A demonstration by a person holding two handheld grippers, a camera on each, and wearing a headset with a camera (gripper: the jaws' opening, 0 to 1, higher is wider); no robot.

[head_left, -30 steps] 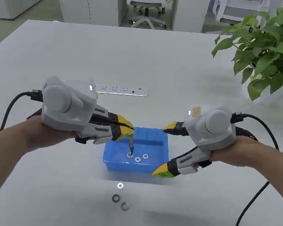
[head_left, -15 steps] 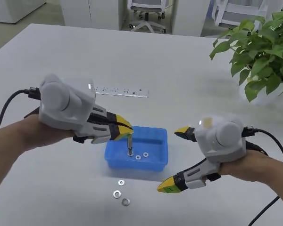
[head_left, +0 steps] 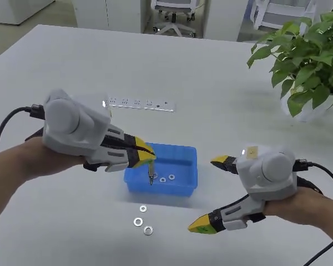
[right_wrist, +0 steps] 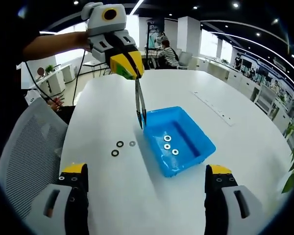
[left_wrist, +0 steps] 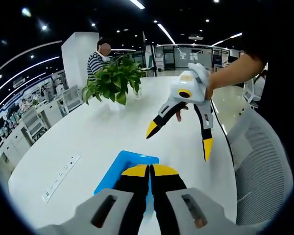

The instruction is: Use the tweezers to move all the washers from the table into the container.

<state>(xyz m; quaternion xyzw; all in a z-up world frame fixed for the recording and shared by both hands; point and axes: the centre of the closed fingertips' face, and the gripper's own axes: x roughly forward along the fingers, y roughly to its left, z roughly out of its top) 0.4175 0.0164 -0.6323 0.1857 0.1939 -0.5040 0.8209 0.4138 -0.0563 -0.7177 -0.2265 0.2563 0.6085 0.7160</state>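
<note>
My left gripper (head_left: 146, 153) is shut on metal tweezers (head_left: 151, 170) that point straight down over the left part of the blue container (head_left: 188, 188). From the right gripper view, the tweezers (right_wrist: 139, 105) hang from the left gripper (right_wrist: 125, 61) with their tips by the rim of the container (right_wrist: 206, 144). Three washers (right_wrist: 168, 145) lie inside it. Three more washers (head_left: 142, 220) lie on the table in front of it. My right gripper (head_left: 210, 194) is open, right of the container, holding nothing.
A white power strip (head_left: 137, 105) lies behind the container. A potted plant (head_left: 308, 61) stands at the table's far right. Office chairs stand beyond the far edge. A cable trails from each gripper.
My right gripper has drawn back from the container's right side toward the near edge. The left gripper and tweezers have stayed over the container.
</note>
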